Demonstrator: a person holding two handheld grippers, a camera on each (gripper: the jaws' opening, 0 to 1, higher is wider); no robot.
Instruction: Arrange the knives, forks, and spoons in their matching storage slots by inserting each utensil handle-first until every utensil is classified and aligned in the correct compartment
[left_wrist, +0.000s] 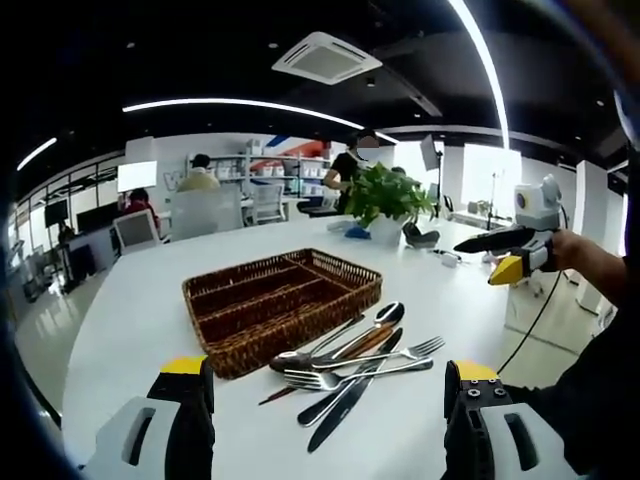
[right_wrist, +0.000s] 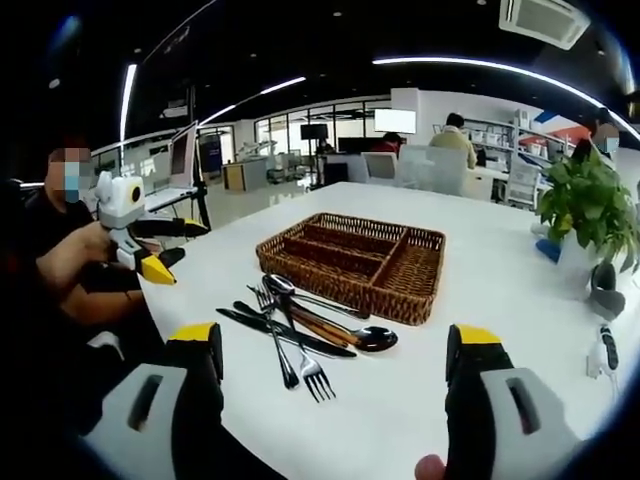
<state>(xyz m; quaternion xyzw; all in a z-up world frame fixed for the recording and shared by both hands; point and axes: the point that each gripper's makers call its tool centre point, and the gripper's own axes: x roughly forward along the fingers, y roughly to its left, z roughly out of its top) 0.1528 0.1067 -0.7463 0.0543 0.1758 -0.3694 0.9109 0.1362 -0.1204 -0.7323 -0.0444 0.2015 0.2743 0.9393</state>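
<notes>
Clearly the risk is in the heap: the knives (left_wrist: 345, 410), forks (left_wrist: 340, 375) and spoons (left_wrist: 375, 330) lie crossed over one another on the white worktop (left_wrist: 130, 310), so jaws closing on one handle could drag or flick its neighbours. They rest just beside the wicker tray (left_wrist: 280, 300), whose long slots look unfilled. Both the left gripper (left_wrist: 325, 400) and right gripper (right_wrist: 335, 360) hover with jaws wide, holding nothing.

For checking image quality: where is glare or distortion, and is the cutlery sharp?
Left gripper view: ceiling strip light glares; table edge bends from fisheye; cutlery pile fairly sharp. Right gripper view: wicker tray clear, potted plant slightly soft near the edge.
</notes>
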